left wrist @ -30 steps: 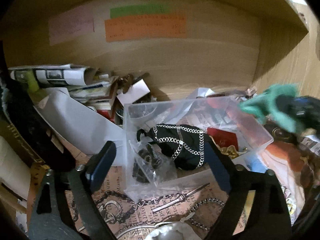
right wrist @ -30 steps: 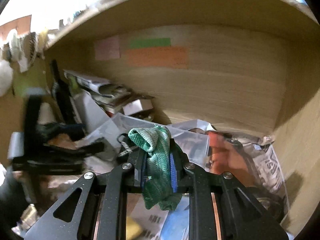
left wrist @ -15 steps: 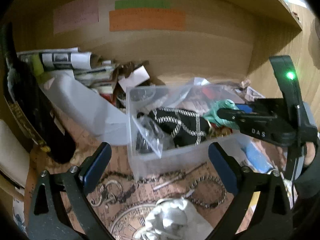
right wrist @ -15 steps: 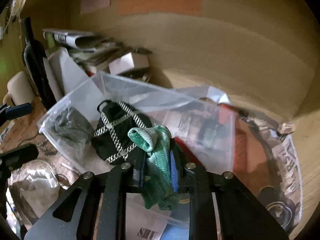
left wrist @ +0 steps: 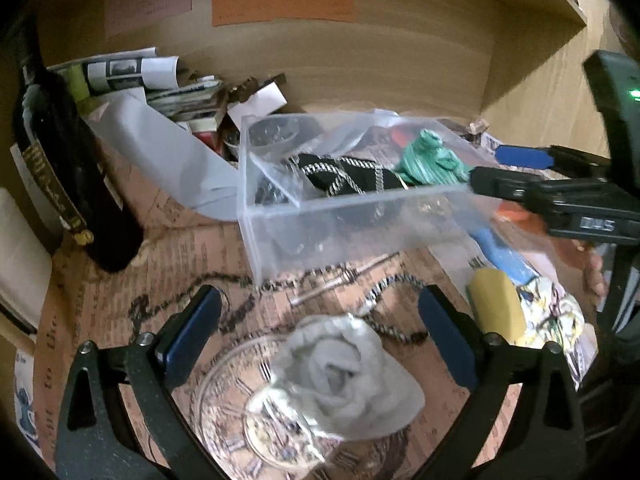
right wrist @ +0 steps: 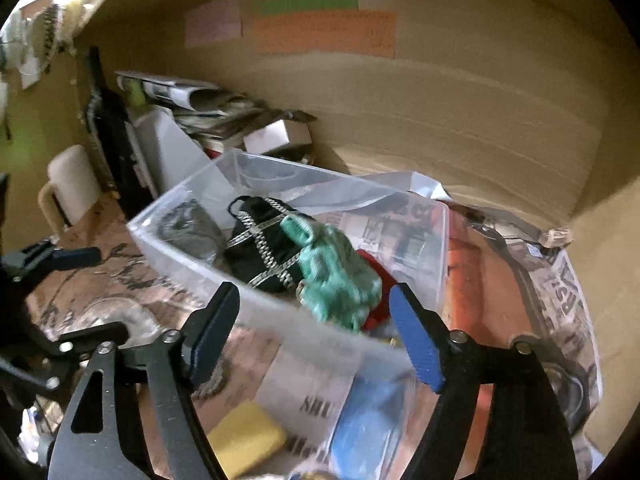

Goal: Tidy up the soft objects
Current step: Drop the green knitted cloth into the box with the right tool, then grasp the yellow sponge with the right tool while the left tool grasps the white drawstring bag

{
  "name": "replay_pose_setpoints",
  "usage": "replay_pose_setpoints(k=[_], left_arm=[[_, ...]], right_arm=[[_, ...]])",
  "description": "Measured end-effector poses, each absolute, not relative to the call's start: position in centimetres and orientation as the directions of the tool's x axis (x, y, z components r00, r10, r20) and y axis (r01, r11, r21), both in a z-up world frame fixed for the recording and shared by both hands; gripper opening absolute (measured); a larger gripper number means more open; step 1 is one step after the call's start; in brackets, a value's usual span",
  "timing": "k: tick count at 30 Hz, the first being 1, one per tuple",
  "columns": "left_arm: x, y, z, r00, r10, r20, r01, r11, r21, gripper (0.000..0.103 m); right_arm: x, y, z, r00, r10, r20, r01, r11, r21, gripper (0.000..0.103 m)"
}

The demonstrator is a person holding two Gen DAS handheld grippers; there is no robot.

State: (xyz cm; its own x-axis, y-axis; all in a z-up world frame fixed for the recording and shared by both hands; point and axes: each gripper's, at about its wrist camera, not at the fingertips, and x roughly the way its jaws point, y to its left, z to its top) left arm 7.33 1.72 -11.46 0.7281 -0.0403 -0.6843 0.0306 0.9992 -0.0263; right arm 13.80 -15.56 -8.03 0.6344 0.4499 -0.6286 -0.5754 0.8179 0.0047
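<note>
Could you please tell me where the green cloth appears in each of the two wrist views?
Left wrist view: green cloth upper right of centre, inside the clear box, at its right end.
Right wrist view: green cloth near centre, inside the box.
Shared landmark: the black chain-trimmed bag beside it.

Wooden shelf compartment [left wrist: 392, 60], floor covered by brown printed paper with clock-and-chain pattern [left wrist: 120, 292]. Directly on it lay: clear plastic bin [left wrist: 360, 224], dark glass bottle [left wrist: 60, 168] at left, crumpled white cloth [left wrist: 344, 376], yellow sponge block [left wrist: 496, 308], stack of newspapers [left wrist: 132, 72] at back.
</note>
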Motion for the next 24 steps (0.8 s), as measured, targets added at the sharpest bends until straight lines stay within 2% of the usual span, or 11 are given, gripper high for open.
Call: replay_pose_setpoints(k=[6,16,17,18,19,21,23,24], left_arm=[[6.4,1.1,-13.1,0.692,-0.040,-0.721,0.028,0.999,-0.030,0.101],[5.5,0.9,-15.7,0.644,-0.074,-0.761,0.024,0.997,-0.076,0.101],[5.4,0.9,-15.9,0.647,-0.076,-0.759,0.022,0.997,-0.080,0.100],[5.2,0.9,-16.0,0.648,-0.078,-0.758,0.022,0.996,-0.084,0.094],[5.1,1.0,-16.1,0.649,-0.078,-0.757,0.023,0.996,-0.083,0.091],[4.7,0.9,-16.2,0.659,-0.067,-0.749,0.020,0.997,-0.072,0.086],[4.4,0.8,-16.1,0.665,-0.070,-0.743,0.025,0.997,-0.071,0.081],[4.3,0.8,-16.1,0.670,-0.069,-0.739,0.026,0.997,-0.070,0.076]], right_arm=[[10.9,-16.4,-8.9,0.608,0.479,-0.633,-0.592,0.805,0.042,0.080],[9.0,-15.1,-13.3,0.496,0.497,-0.712,-0.627,0.772,0.102,0.079],[9.0,-15.0,-13.5,0.491,0.498,-0.715,-0.629,0.770,0.105,0.079],[9.1,-15.0,-13.7,0.488,0.498,-0.716,-0.626,0.772,0.110,0.078],[9.1,-15.0,-13.9,0.485,0.499,-0.718,-0.624,0.773,0.115,0.077],[9.1,-14.9,-14.1,0.476,0.498,-0.725,-0.623,0.773,0.122,0.061],[9.2,-14.8,-14.5,0.463,0.497,-0.734,-0.622,0.772,0.131,0.051],[9.3,-14.8,-14.7,0.460,0.498,-0.735,-0.621,0.772,0.135,0.050]])
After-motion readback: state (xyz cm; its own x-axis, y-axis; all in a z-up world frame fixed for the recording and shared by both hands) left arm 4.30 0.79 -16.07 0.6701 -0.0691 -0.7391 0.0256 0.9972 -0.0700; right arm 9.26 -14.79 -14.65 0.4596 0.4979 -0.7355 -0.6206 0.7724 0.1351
